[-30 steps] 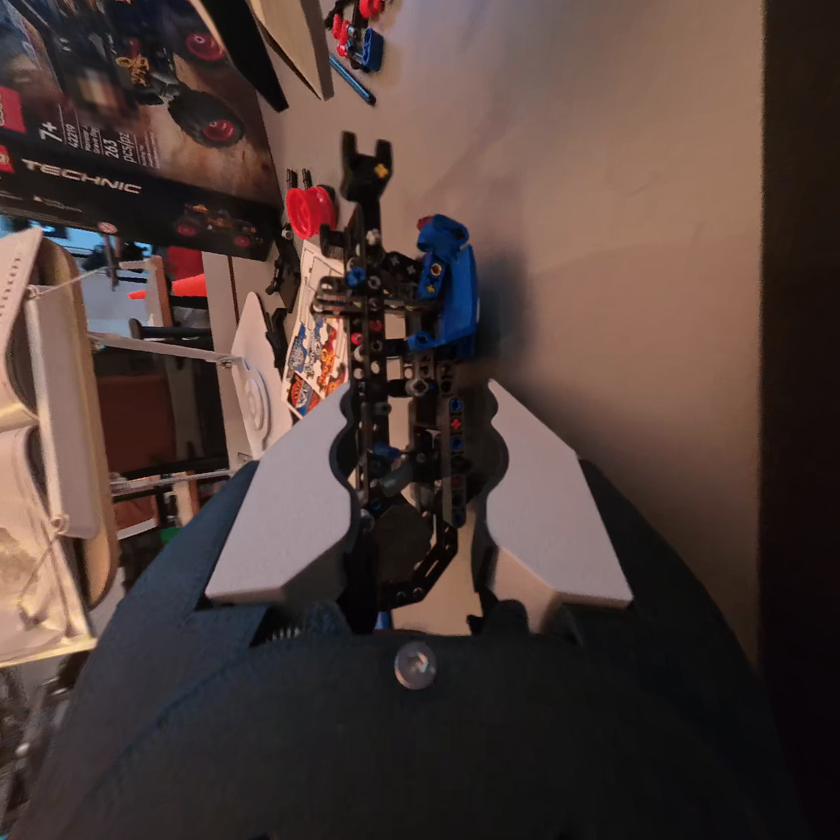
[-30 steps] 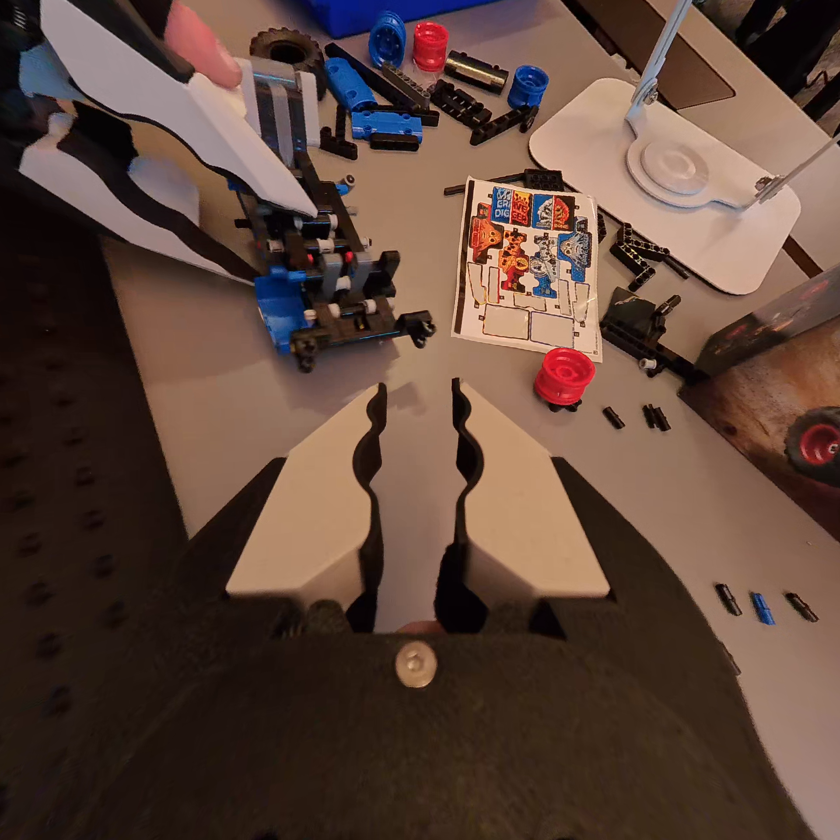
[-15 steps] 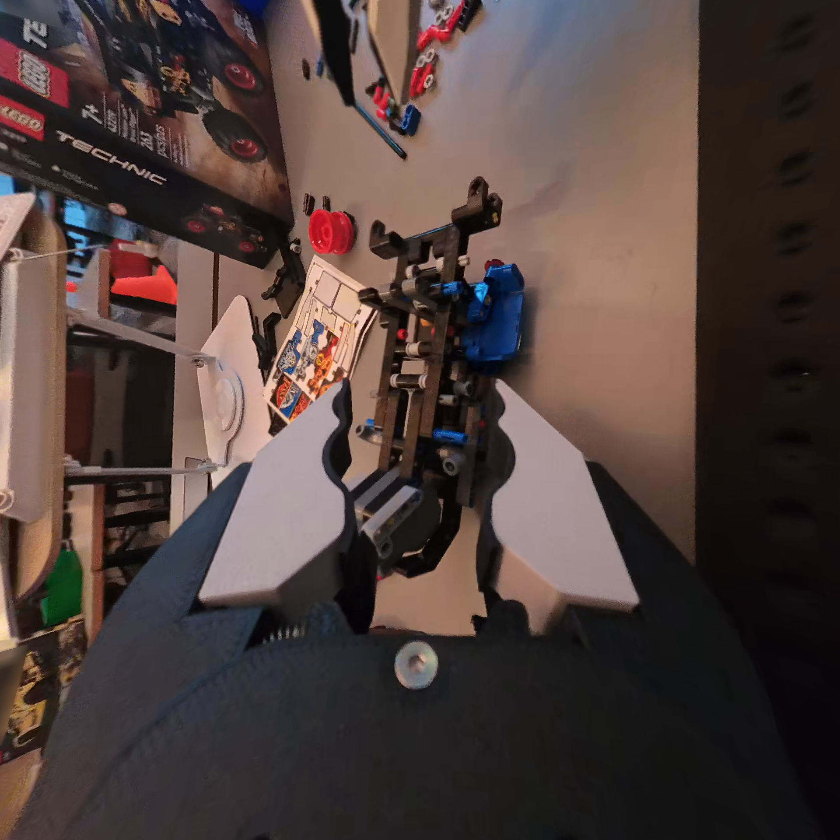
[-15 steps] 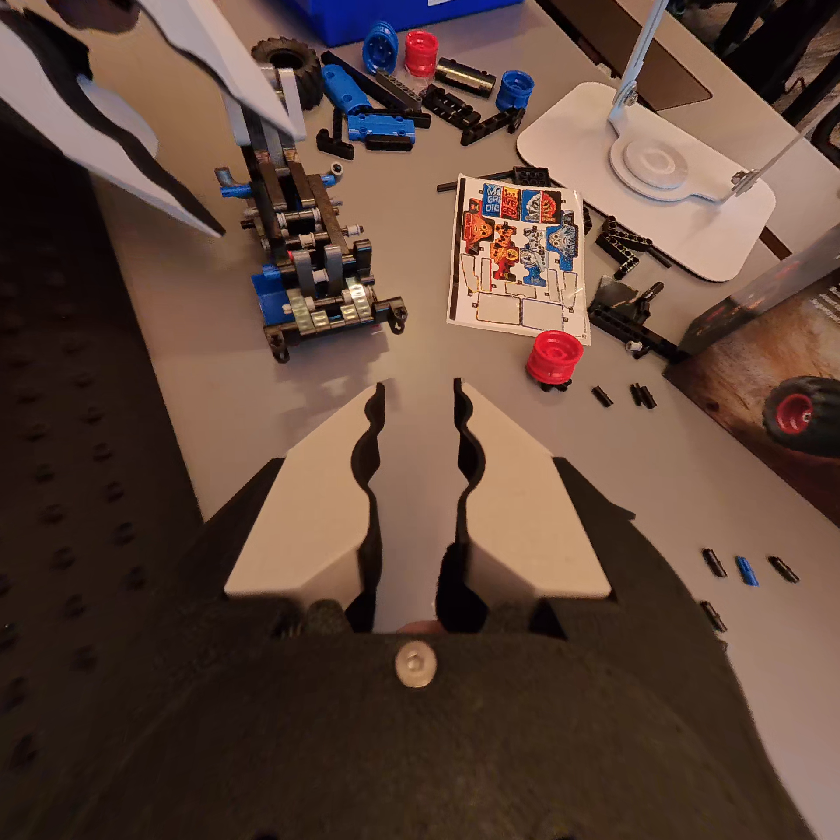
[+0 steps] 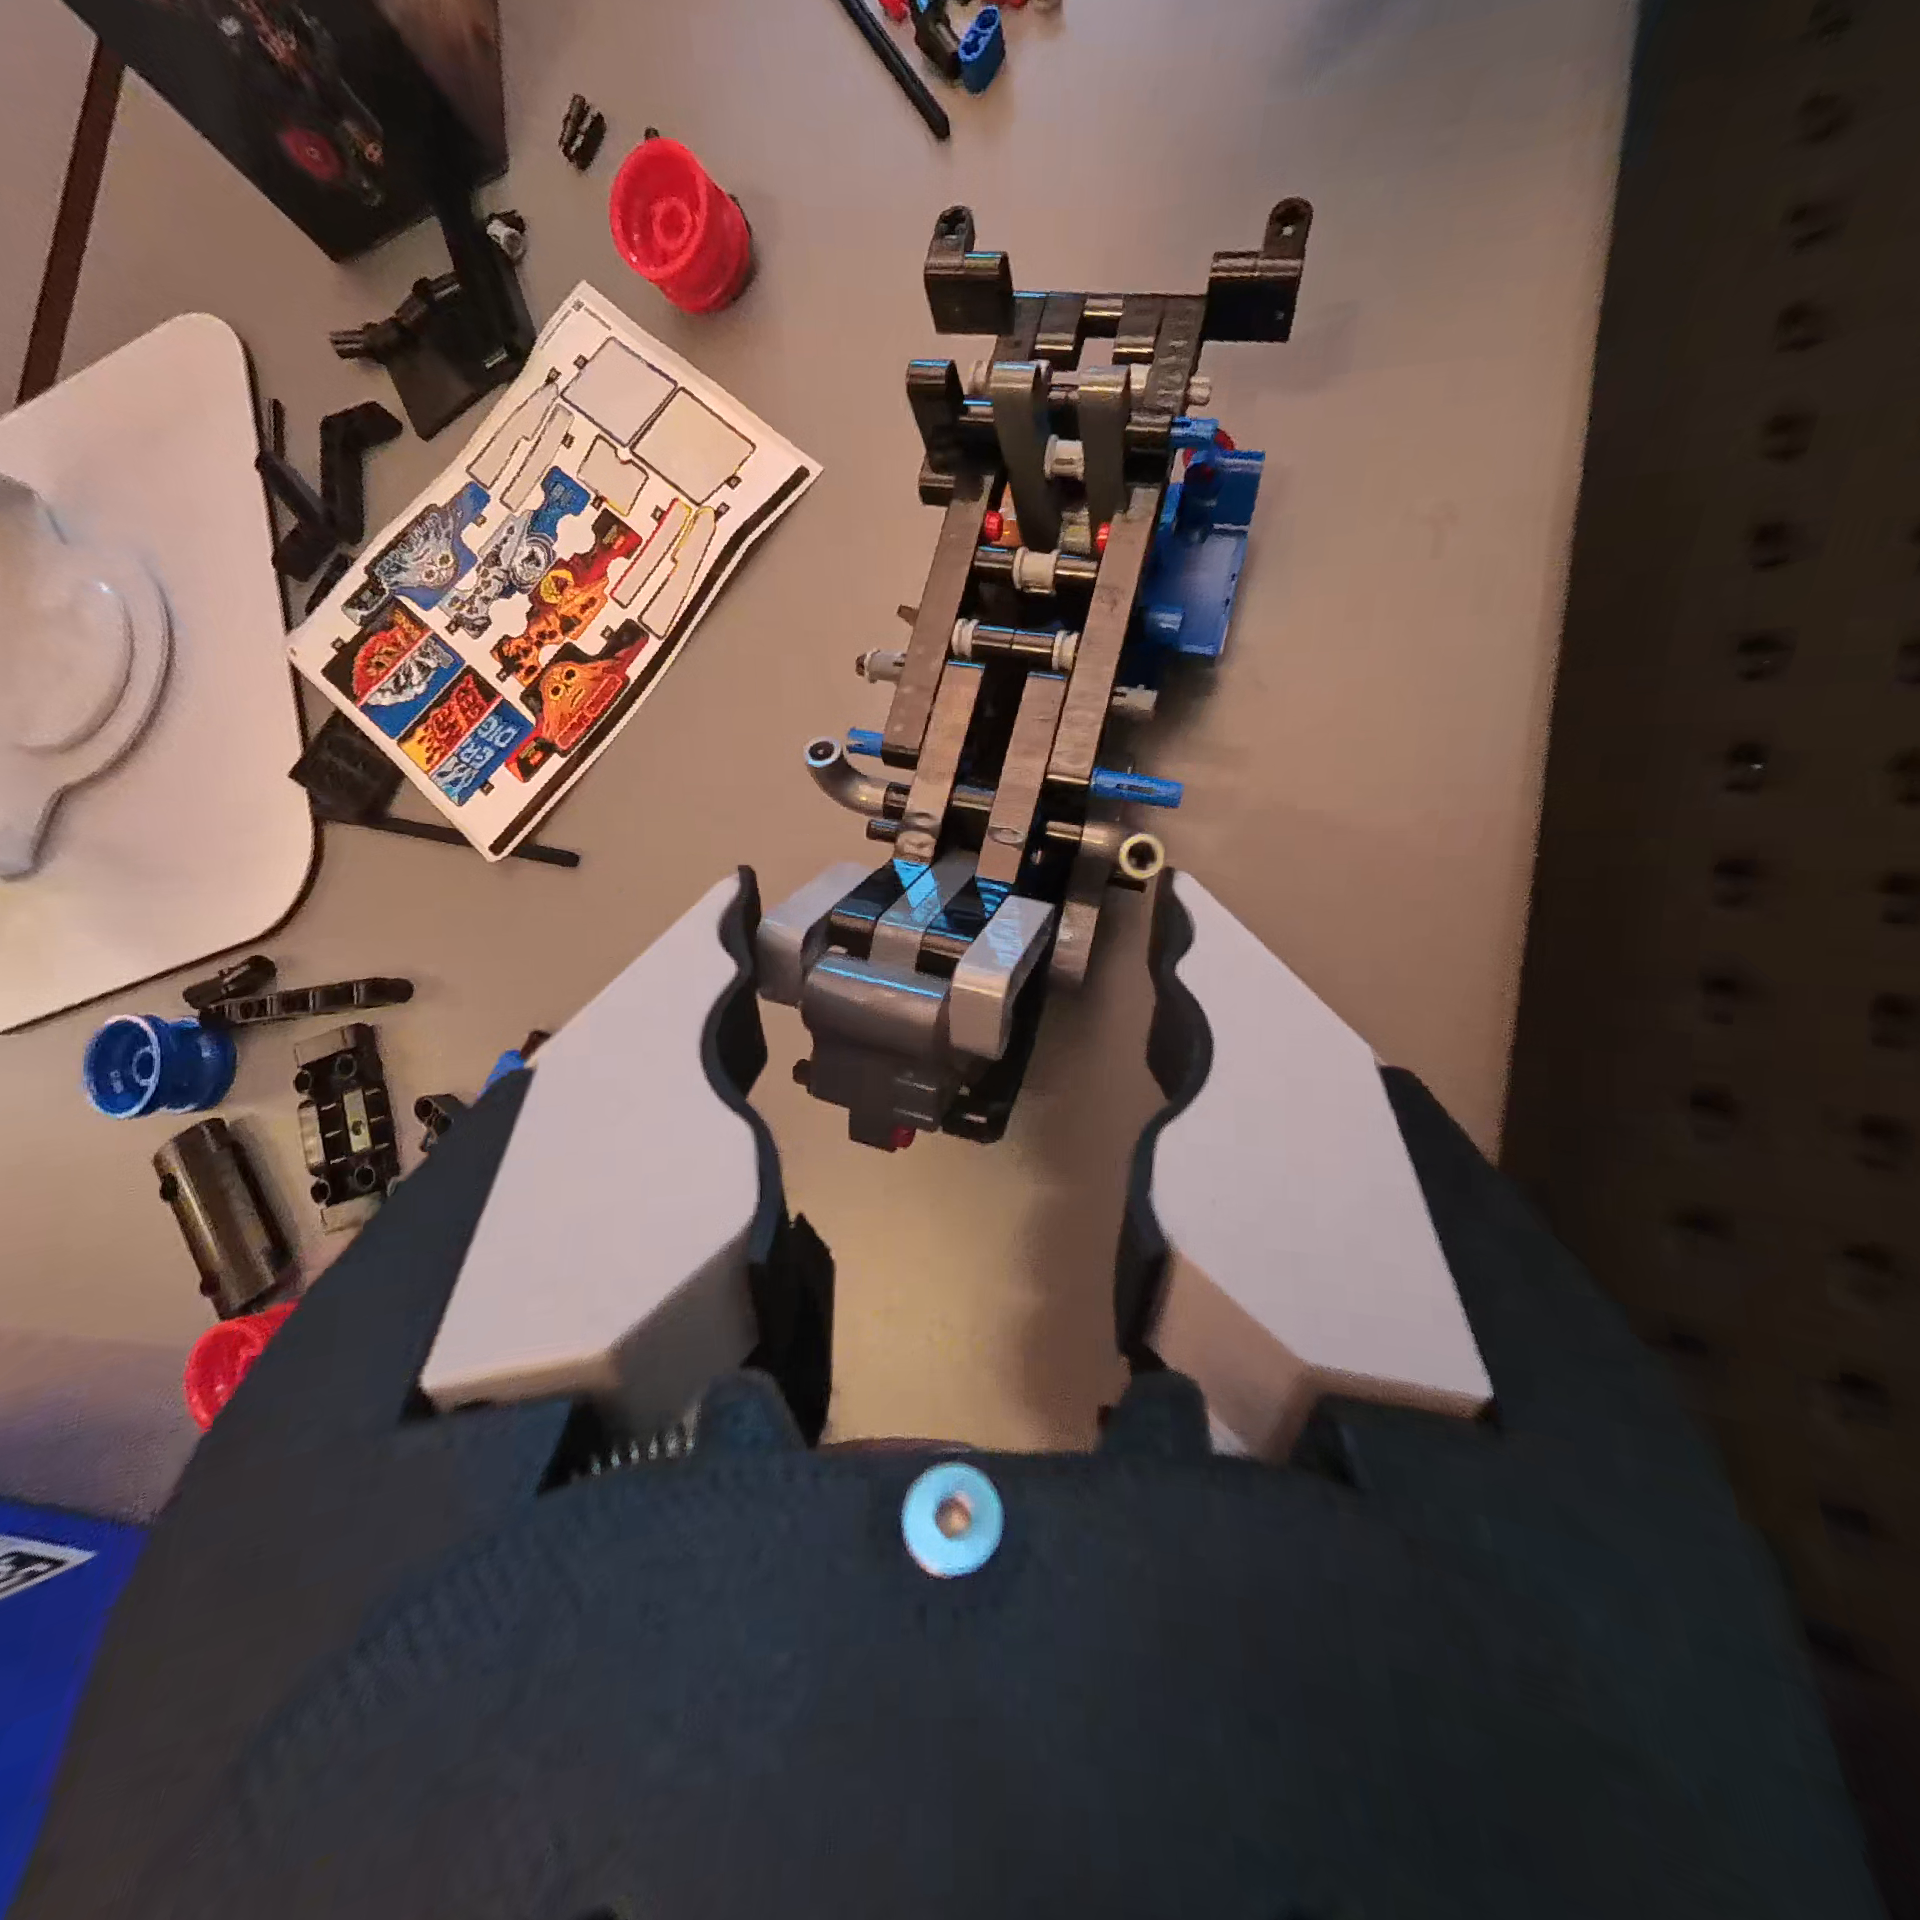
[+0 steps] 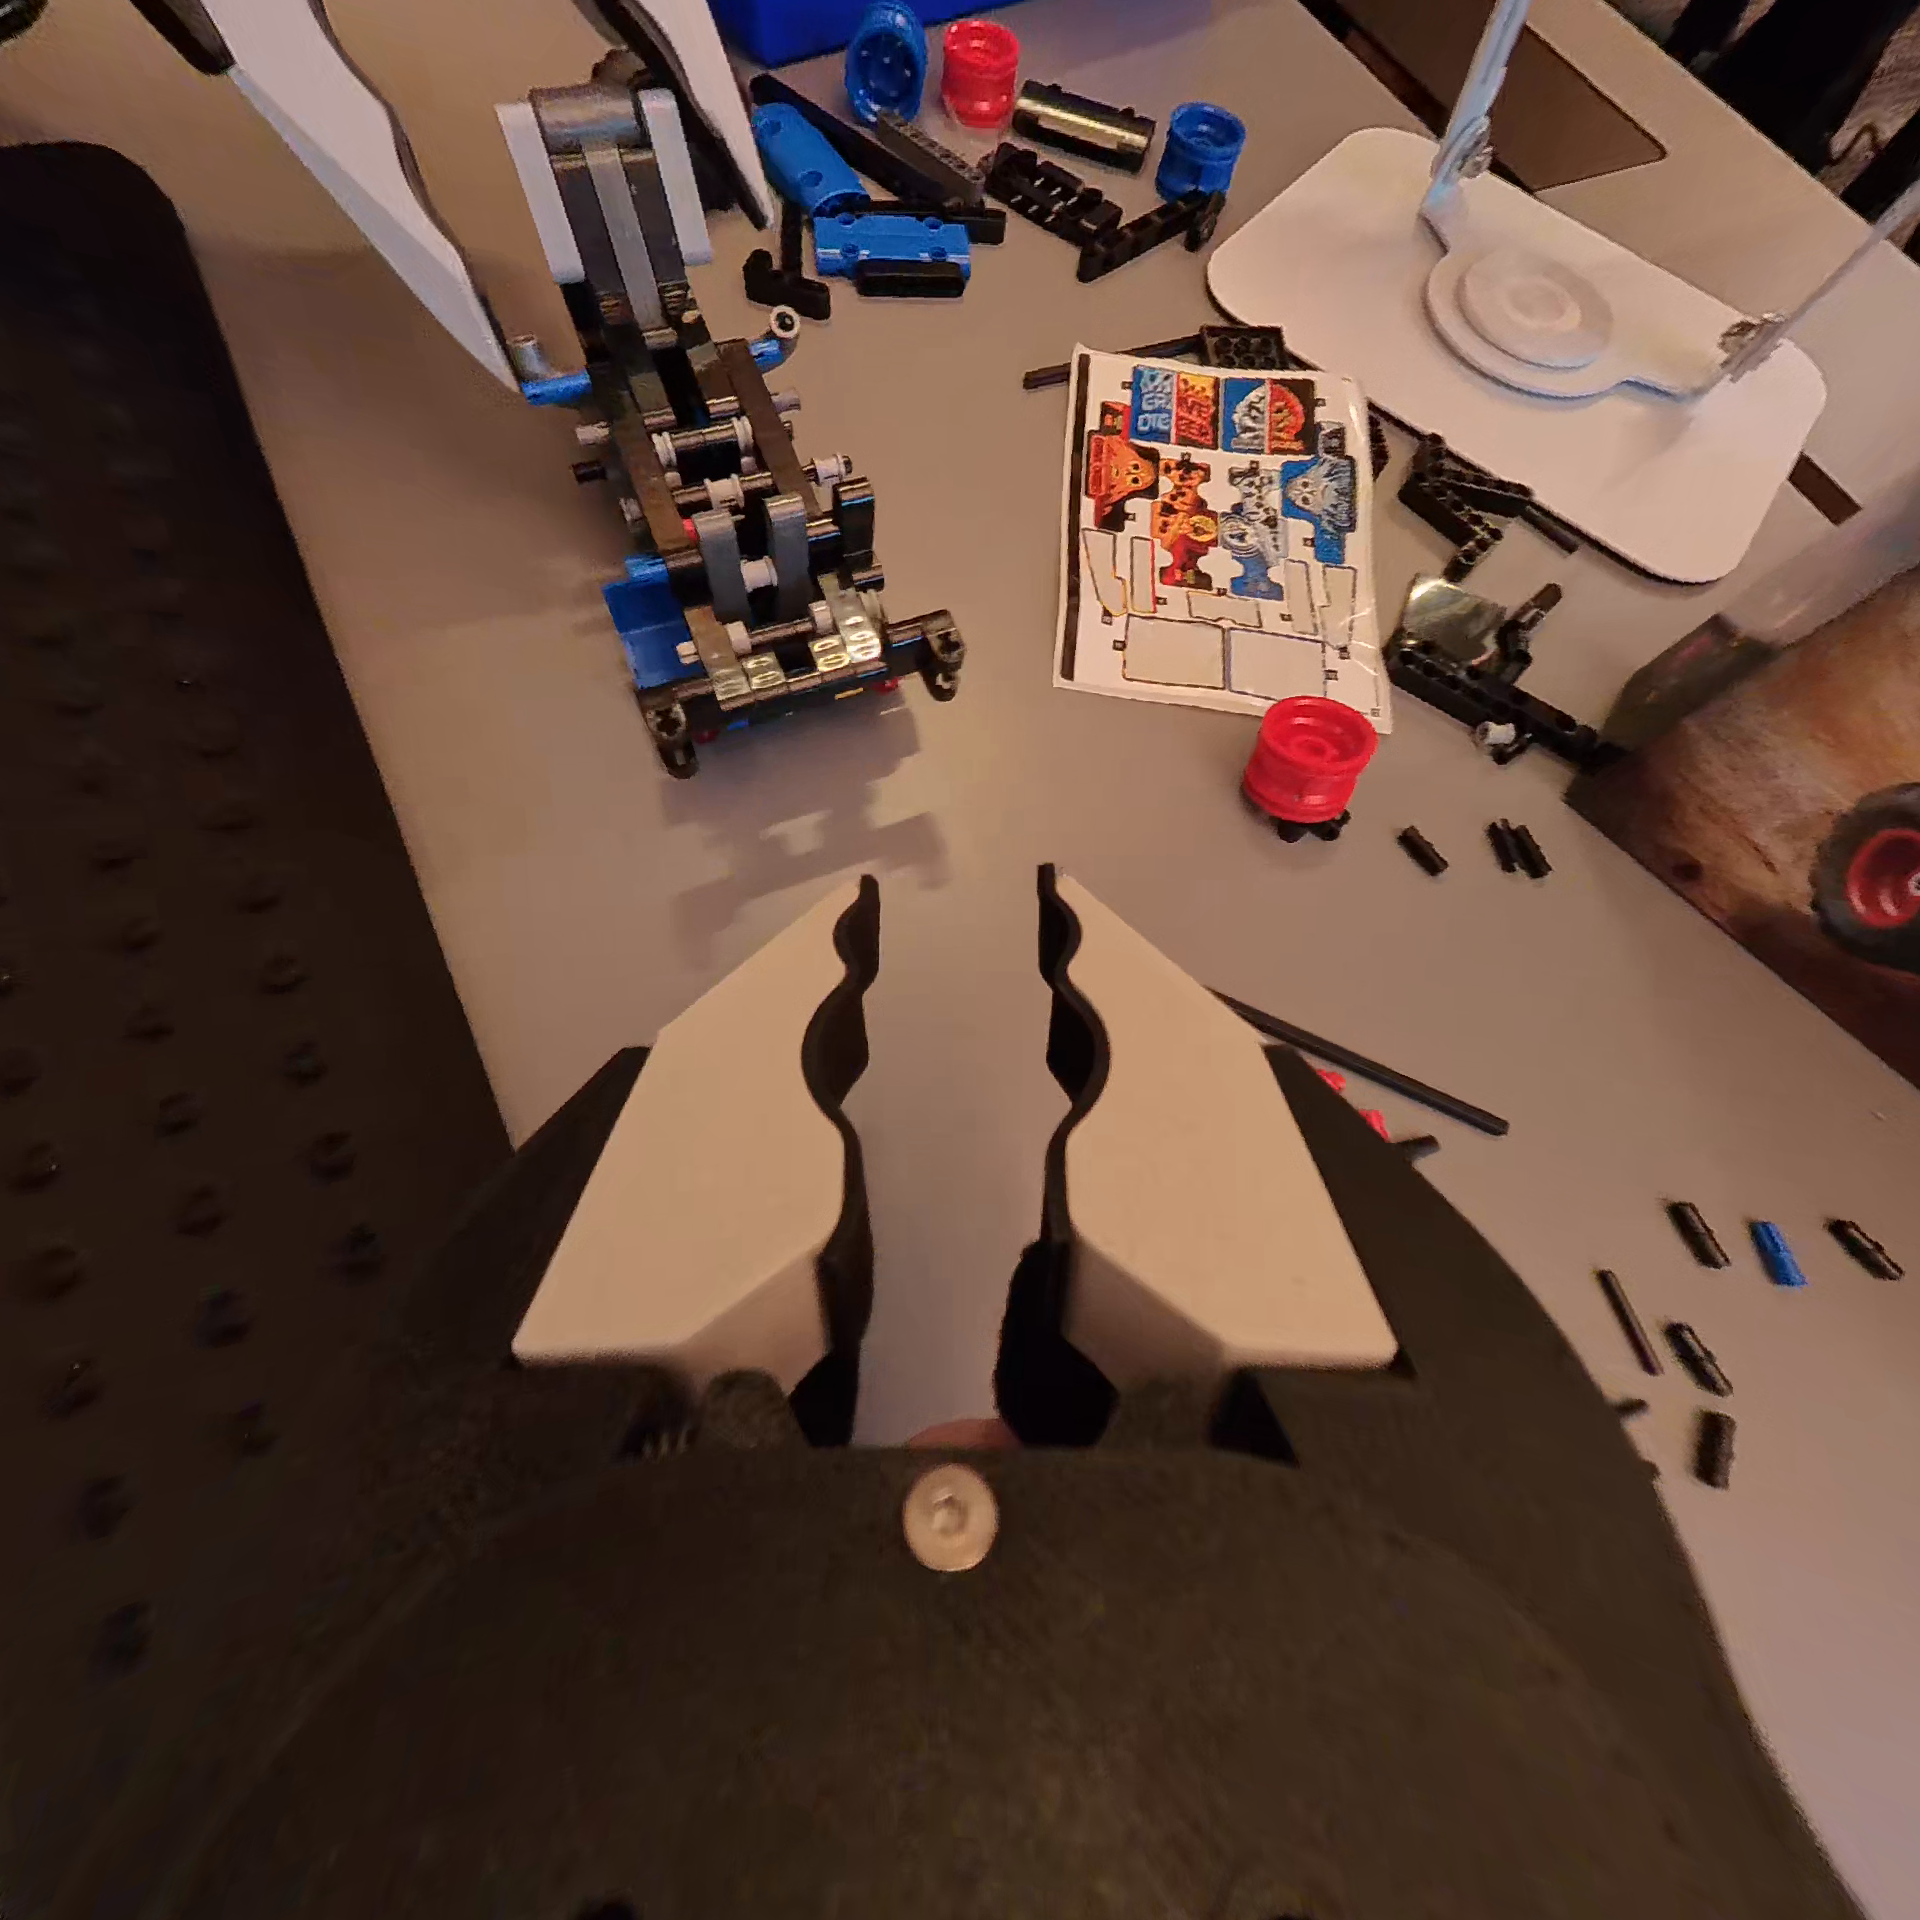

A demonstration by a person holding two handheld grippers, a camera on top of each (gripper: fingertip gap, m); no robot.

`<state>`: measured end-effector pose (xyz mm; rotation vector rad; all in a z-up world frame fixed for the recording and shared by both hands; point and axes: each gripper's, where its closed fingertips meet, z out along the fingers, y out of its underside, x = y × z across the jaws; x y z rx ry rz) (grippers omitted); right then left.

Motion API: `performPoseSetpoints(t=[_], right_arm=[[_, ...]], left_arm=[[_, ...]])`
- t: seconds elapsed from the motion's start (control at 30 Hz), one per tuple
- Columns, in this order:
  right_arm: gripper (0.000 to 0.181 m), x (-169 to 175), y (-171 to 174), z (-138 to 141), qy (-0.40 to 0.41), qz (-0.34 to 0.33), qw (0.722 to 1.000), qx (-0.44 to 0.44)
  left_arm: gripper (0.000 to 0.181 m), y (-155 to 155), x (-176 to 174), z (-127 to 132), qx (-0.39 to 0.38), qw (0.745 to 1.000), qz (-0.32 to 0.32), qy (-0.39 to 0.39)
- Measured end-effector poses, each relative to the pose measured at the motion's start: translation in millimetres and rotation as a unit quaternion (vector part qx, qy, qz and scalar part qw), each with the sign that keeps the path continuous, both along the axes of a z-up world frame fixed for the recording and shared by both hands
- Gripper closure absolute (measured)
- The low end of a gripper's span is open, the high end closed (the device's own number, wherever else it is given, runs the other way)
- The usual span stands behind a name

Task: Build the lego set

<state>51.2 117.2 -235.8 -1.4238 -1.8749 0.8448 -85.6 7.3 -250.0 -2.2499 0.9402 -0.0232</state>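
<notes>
Chassis [image 5: 1049, 644] of black beams with white and blue pins, a blue block on one side and a grey block at its near end, lies flat on the grey counter [image 5: 1403, 935]. Half a second ago the left claw [image 5: 951, 904] still held it tilted; now the fingers stand wide apart on both sides of the grey end and grip nothing. The right claw [image 6: 956, 894] is partly open and empty, as before, with the chassis ahead and to its left. Sticker sheet [image 6: 1216, 530] and red wheel hub [image 6: 1307, 764] lie ahead to its right.
</notes>
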Motion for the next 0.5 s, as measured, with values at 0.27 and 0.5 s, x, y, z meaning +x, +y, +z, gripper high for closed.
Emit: performPoseSetpoints(t=[0.27, 0.5], right_arm=[[0.151, -5, -4, -7, -0.013, 0.009, 1.0, 0.013], [0.16, 20, 36, 20, 0.017, -0.054, 0.998, 0.017]], left_arm=[[0.123, -11, 6, 2, 0.01, 1.0, 0.013, -0.003], [0.103, -33, 28, 4, -0.037, 0.997, -0.025, -0.058]])
